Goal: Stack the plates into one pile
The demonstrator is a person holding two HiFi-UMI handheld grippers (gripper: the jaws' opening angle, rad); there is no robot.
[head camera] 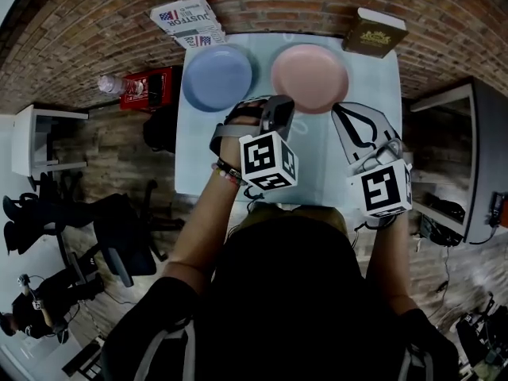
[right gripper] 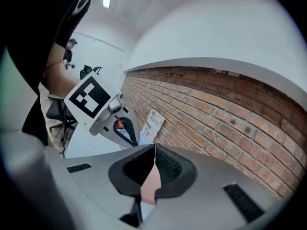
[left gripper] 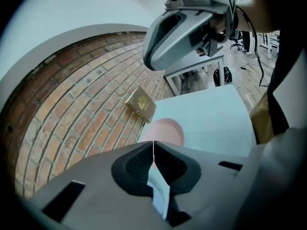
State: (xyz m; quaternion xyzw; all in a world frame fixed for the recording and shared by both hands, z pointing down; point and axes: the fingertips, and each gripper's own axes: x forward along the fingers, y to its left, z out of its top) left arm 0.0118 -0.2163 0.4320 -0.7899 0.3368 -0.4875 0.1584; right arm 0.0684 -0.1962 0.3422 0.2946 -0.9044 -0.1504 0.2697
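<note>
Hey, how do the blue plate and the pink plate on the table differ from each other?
Colour: the blue plate is blue, the pink plate is pink. Place: in the head view the blue plate lies left, nearest the newspaper; the pink plate lies right, nearest the brown book. Shared: both are round, look alike in size, and lie flat side by side on the pale table, apart and not yet stacked.

My blue plate (head camera: 217, 78) and pink plate (head camera: 309, 77) lie flat, side by side, not stacked, at the table's far end.
</note>
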